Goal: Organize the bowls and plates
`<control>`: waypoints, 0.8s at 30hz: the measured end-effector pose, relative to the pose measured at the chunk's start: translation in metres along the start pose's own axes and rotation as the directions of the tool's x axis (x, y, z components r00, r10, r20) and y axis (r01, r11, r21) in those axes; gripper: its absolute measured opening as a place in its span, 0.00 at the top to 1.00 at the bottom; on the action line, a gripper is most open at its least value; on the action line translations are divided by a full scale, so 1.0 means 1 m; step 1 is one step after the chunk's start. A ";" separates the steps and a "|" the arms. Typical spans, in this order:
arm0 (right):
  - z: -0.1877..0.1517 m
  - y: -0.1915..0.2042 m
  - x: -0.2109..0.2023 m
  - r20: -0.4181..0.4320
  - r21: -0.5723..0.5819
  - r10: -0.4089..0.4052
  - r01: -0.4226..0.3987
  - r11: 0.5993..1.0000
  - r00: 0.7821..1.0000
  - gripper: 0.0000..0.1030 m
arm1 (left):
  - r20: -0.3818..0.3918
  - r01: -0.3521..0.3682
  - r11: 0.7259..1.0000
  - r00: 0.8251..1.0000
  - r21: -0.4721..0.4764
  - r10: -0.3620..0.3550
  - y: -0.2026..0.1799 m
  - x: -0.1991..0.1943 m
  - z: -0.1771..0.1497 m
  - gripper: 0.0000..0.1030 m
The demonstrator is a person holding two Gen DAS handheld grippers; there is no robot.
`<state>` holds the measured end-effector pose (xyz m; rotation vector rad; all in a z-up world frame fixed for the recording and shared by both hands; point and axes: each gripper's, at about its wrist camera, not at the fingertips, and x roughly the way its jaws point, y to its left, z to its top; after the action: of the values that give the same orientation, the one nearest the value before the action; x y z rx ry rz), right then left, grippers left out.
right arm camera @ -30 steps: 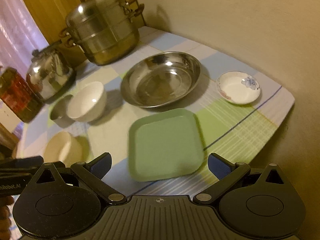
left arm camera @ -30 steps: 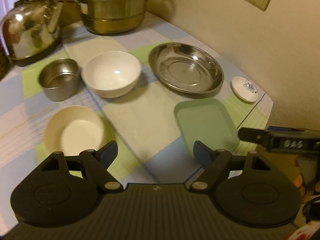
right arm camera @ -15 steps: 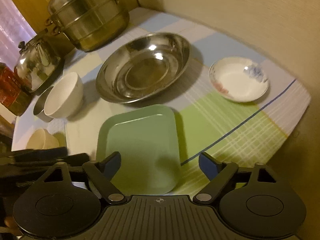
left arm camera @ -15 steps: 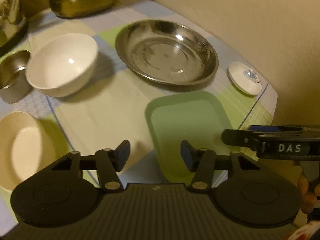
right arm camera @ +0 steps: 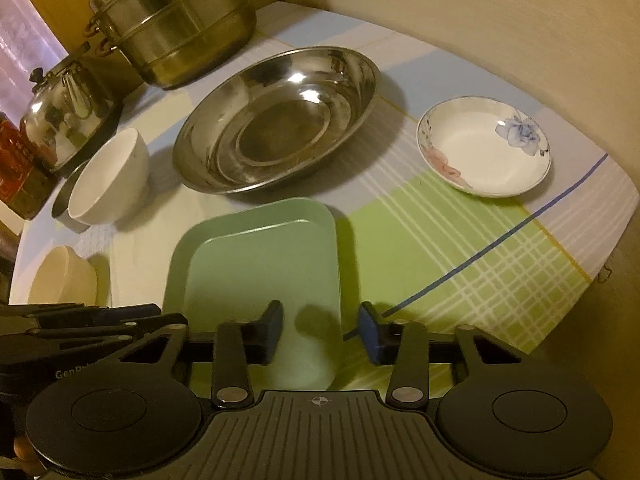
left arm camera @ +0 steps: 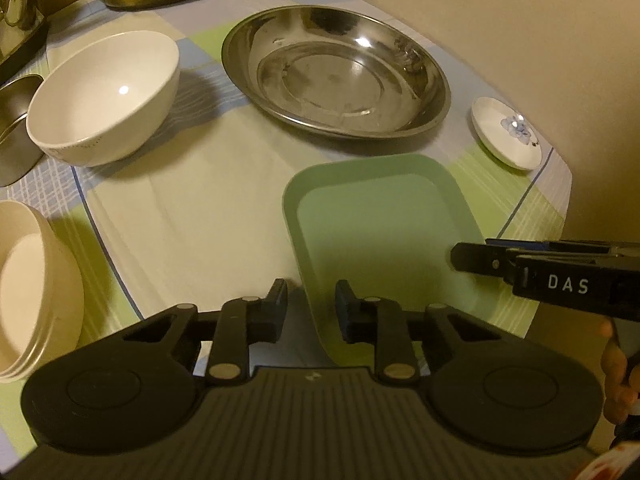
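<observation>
I'm closing both grippers, left gripper and right gripper, around the green tray's six-o'clock rim, neither pinching yet; next I'm needing a level lift.

The green tray's near edge is hidden behind both grippers' bodies, so whether either pair of closing pads touches its rim cannot be told. At the table's left edge, the left wrist view cuts off the cream bowls and the steel cup, while the white bowl hides most of that cup in the right wrist view. The steamer pot loses its top at the frame edge, and the red container is too cropped to identify.
</observation>
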<state>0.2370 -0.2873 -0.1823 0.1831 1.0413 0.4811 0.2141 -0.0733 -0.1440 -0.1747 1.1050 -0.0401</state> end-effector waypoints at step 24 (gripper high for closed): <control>-0.003 0.003 -0.030 0.020 -0.022 0.050 -0.050 0.999 0.999 0.95 | 0.080 -0.006 1.000 0.997 0.019 0.004 -0.005 -0.037 -0.001 0.93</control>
<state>0.2215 -0.2989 -0.1588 0.1946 1.0129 0.5344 0.1972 -0.0740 -0.1107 -0.1553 1.0251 -0.0386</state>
